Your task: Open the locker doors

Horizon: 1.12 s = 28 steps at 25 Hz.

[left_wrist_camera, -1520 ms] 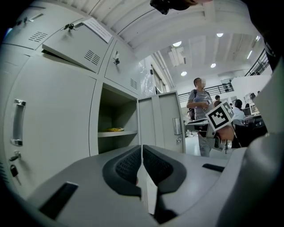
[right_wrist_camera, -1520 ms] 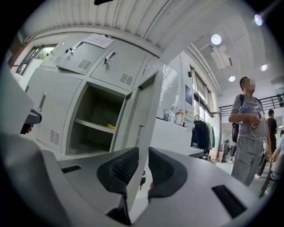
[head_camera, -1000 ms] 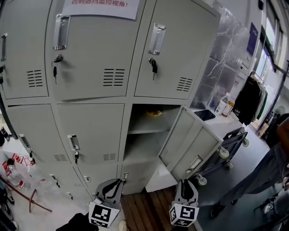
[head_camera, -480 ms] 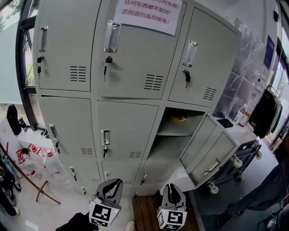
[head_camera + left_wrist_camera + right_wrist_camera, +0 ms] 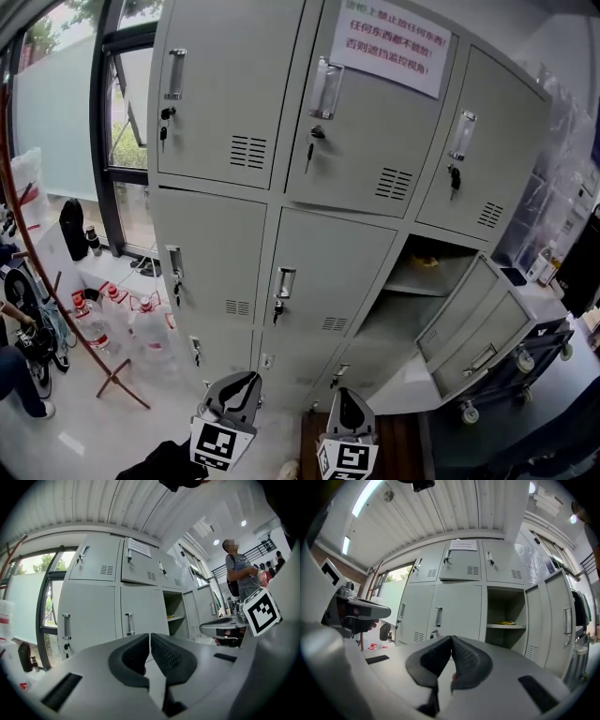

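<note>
Head view: the grey steel locker bank [image 5: 234, 216] fills the frame, ahead of both grippers and well apart from them. The right-column middle door [image 5: 473, 328] already hangs open, with a shelf [image 5: 412, 286] inside holding something yellow, too small to tell what. The other doors in view are shut.

The left gripper [image 5: 236, 382] sits low in frame, tongs pressed together on nothing. The right gripper [image 5: 345, 401] is just beside it. Its tongs have just been closing and now meet, nothing between them.

The likely next target is the centre middle door [image 5: 319, 272]. It looks like thin sheet metal, so probably light, stiff and free-swinging, possibly latched. The painted face looks slick, with no hold on the flat. The best grab is the vertical metal pull handle [image 5: 285, 282], pinched or hooked at its edge. The lock with key [image 5: 275, 311] just below is small and may need turning first.
</note>
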Each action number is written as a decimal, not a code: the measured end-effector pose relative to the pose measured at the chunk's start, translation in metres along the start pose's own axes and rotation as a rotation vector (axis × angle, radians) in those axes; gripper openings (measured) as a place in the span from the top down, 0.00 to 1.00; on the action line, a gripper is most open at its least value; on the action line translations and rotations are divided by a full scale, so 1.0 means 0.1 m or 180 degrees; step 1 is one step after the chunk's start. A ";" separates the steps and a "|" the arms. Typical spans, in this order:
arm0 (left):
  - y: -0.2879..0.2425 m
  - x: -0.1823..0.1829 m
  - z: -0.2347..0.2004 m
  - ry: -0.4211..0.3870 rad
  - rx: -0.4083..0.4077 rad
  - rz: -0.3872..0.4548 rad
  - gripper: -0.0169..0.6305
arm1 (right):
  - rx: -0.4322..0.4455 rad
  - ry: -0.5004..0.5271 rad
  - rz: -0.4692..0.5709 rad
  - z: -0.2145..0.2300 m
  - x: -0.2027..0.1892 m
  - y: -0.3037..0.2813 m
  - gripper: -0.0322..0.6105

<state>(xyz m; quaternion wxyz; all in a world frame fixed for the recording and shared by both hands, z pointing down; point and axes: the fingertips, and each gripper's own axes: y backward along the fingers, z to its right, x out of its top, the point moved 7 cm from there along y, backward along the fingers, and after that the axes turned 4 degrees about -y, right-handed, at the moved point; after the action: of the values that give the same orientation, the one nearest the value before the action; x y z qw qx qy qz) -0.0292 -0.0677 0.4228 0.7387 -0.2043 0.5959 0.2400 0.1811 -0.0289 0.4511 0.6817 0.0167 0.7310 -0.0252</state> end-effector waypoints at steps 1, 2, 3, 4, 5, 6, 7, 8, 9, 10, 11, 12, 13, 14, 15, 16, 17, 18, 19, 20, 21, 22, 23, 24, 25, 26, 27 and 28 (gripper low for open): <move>0.02 -0.01 -0.02 -0.0004 0.0022 0.0016 0.93 | 0.0030 -0.0005 0.0001 -0.04 0.00 -0.01 0.92; 0.04 -0.01 -0.04 -0.0011 0.0042 0.0045 0.93 | 0.0051 -0.0007 0.0001 -0.07 0.00 -0.01 0.92; 0.05 -0.02 -0.06 -0.0018 0.0054 0.0063 0.93 | 0.0065 -0.0004 0.0002 -0.09 0.01 -0.02 0.92; 0.06 -0.01 -0.07 -0.0018 0.0057 0.0048 0.93 | 0.0075 0.0002 0.0004 -0.10 0.01 -0.03 0.92; 0.06 0.00 -0.07 -0.0012 0.0052 0.0022 0.93 | 0.0081 0.0007 0.0008 -0.11 0.02 -0.04 0.92; 0.06 0.00 -0.07 -0.0004 0.0044 0.0009 0.93 | 0.0084 0.0011 0.0012 -0.11 0.02 -0.04 0.92; 0.06 0.01 -0.07 0.0003 0.0034 0.0005 0.93 | 0.0083 0.0014 0.0014 -0.11 0.03 -0.05 0.92; 0.05 0.01 -0.07 0.0009 0.0023 0.0005 0.93 | 0.0081 0.0017 0.0014 -0.11 0.03 -0.05 0.92; 0.05 0.01 -0.07 0.0017 0.0013 0.0009 0.93 | 0.0078 0.0018 0.0011 -0.11 0.03 -0.05 0.92; 0.04 0.01 -0.07 0.0029 0.0005 0.0019 0.93 | 0.0077 0.0017 0.0005 -0.10 0.03 -0.06 0.92; 0.03 0.02 -0.07 0.0040 0.0003 0.0033 0.93 | 0.0080 0.0016 -0.0001 -0.10 0.02 -0.07 0.92; 0.02 0.02 -0.08 0.0045 0.0009 0.0044 0.93 | 0.0088 0.0015 -0.0004 -0.11 0.02 -0.08 0.92; 0.02 0.02 -0.09 0.0041 0.0022 0.0050 0.93 | 0.0097 0.0015 -0.0005 -0.11 0.02 -0.09 0.92; 0.01 0.02 -0.10 0.0030 0.0039 0.0048 0.93 | 0.0106 0.0015 -0.0004 -0.12 0.01 -0.10 0.92; 0.00 0.02 -0.12 0.0019 0.0056 0.0043 0.93 | 0.0118 0.0012 -0.0002 -0.13 0.01 -0.12 0.92; -0.01 0.02 -0.14 0.0012 0.0073 0.0038 0.93 | 0.0138 0.0007 0.0003 -0.14 0.02 -0.15 0.92; -0.01 0.02 -0.16 0.0009 0.0093 0.0035 0.93 | 0.0166 0.0004 0.0011 -0.15 0.02 -0.18 0.92; -0.02 0.02 -0.18 0.0007 0.0116 0.0031 0.93 | 0.0202 0.0008 0.0020 -0.17 0.04 -0.22 0.92; -0.03 0.02 -0.21 0.0005 0.0144 0.0027 0.93 | 0.0242 0.0017 0.0030 -0.19 0.05 -0.28 0.92; -0.04 0.02 -0.24 0.0002 0.0175 0.0020 0.93 | 0.0283 0.0024 0.0041 -0.22 0.07 -0.34 0.92; -0.06 0.01 -0.28 -0.0003 0.0207 0.0010 0.93 | 0.0322 0.0023 0.0054 -0.24 0.09 -0.41 0.92; -0.07 0.01 -0.31 -0.0009 0.0240 -0.0001 0.93 | 0.0359 0.0012 0.0066 -0.26 0.12 -0.48 0.92; -0.09 0.00 -0.35 -0.0015 0.0276 -0.0007 0.93 | 0.0397 -0.0005 0.0080 -0.29 0.15 -0.56 0.92; -0.11 -0.01 -0.39 -0.0019 0.0319 -0.0001 0.93 | 0.0441 -0.0017 0.0096 -0.32 0.18 -0.65 0.92; -0.13 -0.02 -0.43 -0.0021 0.0368 0.0021 0.93 | 0.0492 -0.0020 0.0116 -0.35 0.21 -0.74 0.92; -0.16 -0.04 -0.47 -0.0017 0.0418 0.0026 0.93 | 0.0548 -0.0019 0.0137 -0.37 0.24 -0.84 0.92; -0.19 -0.05 -0.51 -0.0005 0.0461 -0.0012 0.93 | 0.0603 -0.0015 0.0155 -0.39 0.27 -0.94 0.92; -0.22 -0.06 -0.55 0.0009 0.0500 -0.0067 0.93 | 0.0658 -0.0012 0.0169 -0.41 0.29 -1.04 0.92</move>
<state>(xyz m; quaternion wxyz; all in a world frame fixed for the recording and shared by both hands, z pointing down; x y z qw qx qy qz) -0.0599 -0.1186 0.4173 0.7540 -0.1523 0.6117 0.1845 0.1318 -0.1309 0.4262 0.6781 0.1063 0.7226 -0.0824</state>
